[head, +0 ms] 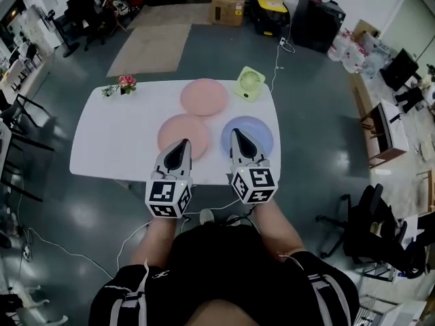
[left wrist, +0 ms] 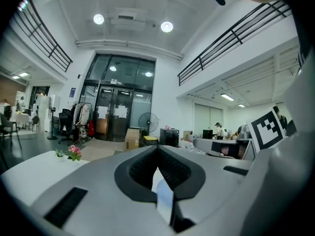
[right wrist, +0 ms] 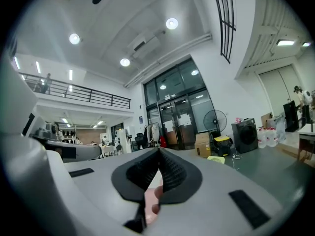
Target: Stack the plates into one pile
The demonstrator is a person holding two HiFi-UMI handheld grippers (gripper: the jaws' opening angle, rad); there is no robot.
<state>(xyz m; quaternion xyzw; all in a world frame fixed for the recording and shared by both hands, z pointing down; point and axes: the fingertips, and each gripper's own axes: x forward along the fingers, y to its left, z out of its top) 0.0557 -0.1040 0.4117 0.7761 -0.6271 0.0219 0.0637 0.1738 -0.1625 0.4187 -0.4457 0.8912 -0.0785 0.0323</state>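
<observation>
A: Counting plates. Any piled yet?

B: None. Three lie singly on the white table (head: pixel 115 134): far pink plate (head: pixel 204 96) toward the back edge, near pink plate (head: pixel 178 129) front left, blue plate (head: pixel 262 133) front right. Each is apart from the others; the two pink ones are close, rim to rim.

A: Grippers?

B: Left gripper (head: pixel 182 141) is over the near pink plate's front edge, right gripper (head: pixel 236 132) over the blue plate's left side. Both point about level, jaws pinched together, nothing between them. Each gripper's own view shows the tips meeting.

A: So what is left?

B: My read: all of it. No plate gripped or lifted; two transfers needed for one pile. The green fan (head: pixel 249 83) and flowers (head: pixel 122 84) stand clear of the plates.
</observation>
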